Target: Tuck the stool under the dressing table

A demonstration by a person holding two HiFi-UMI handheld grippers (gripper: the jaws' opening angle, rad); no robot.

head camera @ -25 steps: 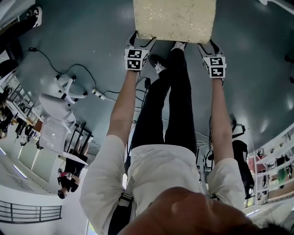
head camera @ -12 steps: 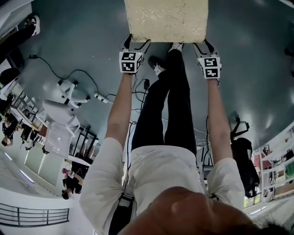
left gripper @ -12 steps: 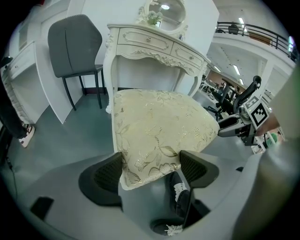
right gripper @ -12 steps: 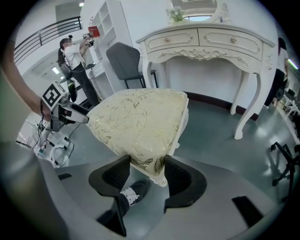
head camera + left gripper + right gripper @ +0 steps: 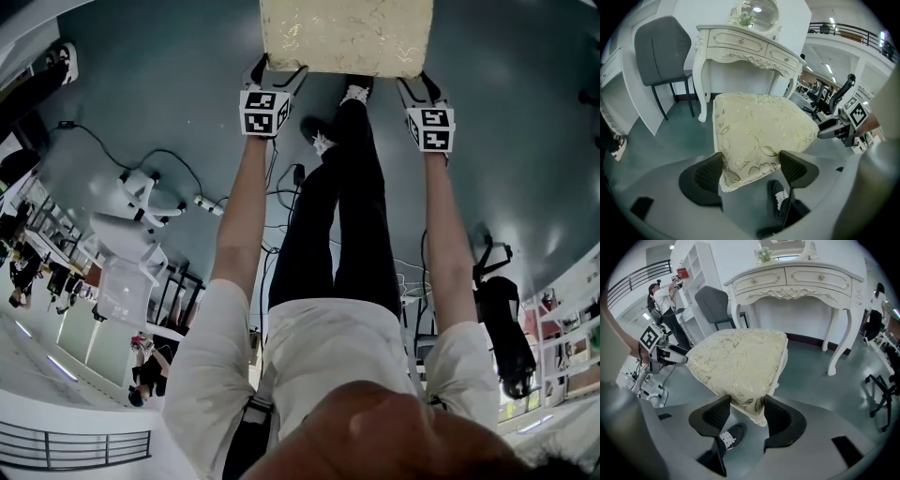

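The stool (image 5: 347, 36) has a cream cushion with a gold leaf pattern and sits at the top of the head view. My left gripper (image 5: 274, 73) is shut on its near left corner, and my right gripper (image 5: 415, 86) on its near right corner. In the left gripper view the cushion corner (image 5: 759, 131) fills the gap between the left gripper's (image 5: 752, 164) pads. The right gripper view shows the stool (image 5: 740, 362) pinched in the right gripper (image 5: 746, 411) in the same way. The white carved dressing table (image 5: 740, 47) (image 5: 801, 282) stands just beyond the stool, its knee space facing me.
A grey chair (image 5: 663, 47) (image 5: 715, 305) stands to the left of the table. A white shelf unit (image 5: 696, 268) and a person (image 5: 663, 301) are further left. An office chair (image 5: 881, 394) is at the right. My own legs and a shoe (image 5: 319, 131) are beneath the stool. Cables (image 5: 202, 202) trail across the floor.
Both grippers and the stool have shifted slightly left and then further from my body, toward the top of the head view. Both grips look unchanged.
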